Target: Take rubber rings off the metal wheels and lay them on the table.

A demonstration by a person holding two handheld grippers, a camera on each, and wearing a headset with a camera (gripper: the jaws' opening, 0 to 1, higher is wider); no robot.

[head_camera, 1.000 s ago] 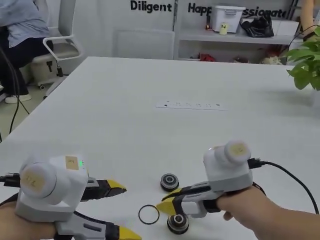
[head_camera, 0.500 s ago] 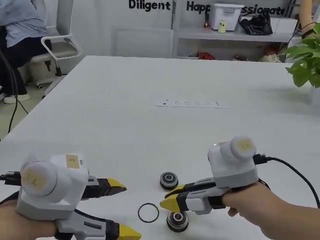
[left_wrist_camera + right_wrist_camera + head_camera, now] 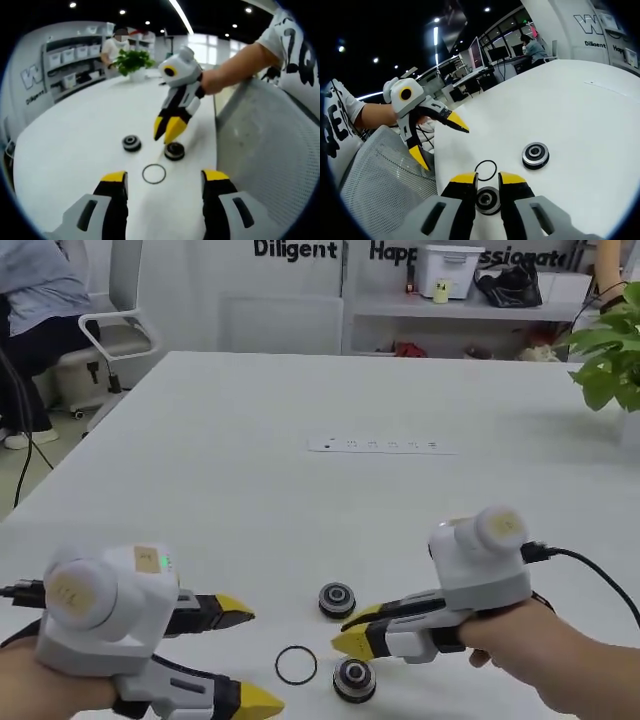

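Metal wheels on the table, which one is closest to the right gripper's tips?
The wheel nearer the person, beside the loose rubber ring, lies just off the tips of the right gripper. The other wheel lies farther out on the table.

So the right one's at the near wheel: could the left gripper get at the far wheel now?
Probably yes. The left gripper is open, and bare table lies between it and the far wheel; the right gripper hangs over the near wheel, aside.
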